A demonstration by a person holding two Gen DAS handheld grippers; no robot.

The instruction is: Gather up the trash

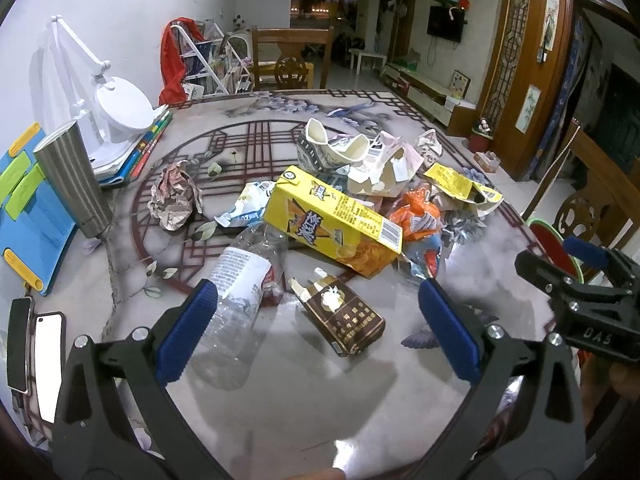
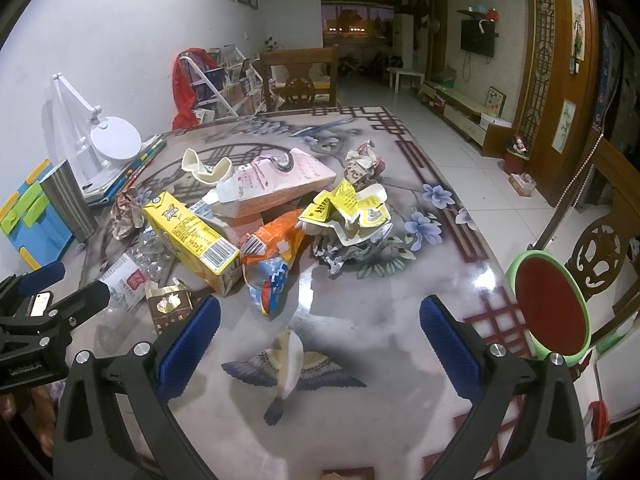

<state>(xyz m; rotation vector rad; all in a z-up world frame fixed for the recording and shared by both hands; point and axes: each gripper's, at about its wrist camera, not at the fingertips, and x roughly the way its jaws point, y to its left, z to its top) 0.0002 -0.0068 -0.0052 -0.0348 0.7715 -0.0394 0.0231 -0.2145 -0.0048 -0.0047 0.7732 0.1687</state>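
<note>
A heap of trash lies mid-table: a yellow carton (image 1: 334, 218) (image 2: 192, 236), a crushed clear bottle (image 1: 240, 280) (image 2: 128, 272), a brown cigarette pack (image 1: 344, 314) (image 2: 168, 302), an orange snack bag (image 1: 420, 218) (image 2: 272, 256), a pink carton (image 2: 280, 184), crumpled yellow paper (image 2: 352, 208) and a paper ball (image 1: 174, 196). My left gripper (image 1: 316, 332) is open and empty, above the table just short of the cigarette pack and bottle. My right gripper (image 2: 320, 340) is open and empty over bare table near the bird print (image 2: 294, 364). Each gripper shows at the edge of the other's view.
A steel tumbler (image 1: 72, 184), blue-green stand (image 1: 28, 216), white desk lamp (image 1: 120, 108) and books stand at the table's left. Two phones (image 1: 36, 356) lie at the near left. A red bin with a green rim (image 2: 552, 304) stands off the table's right edge beside a wooden chair.
</note>
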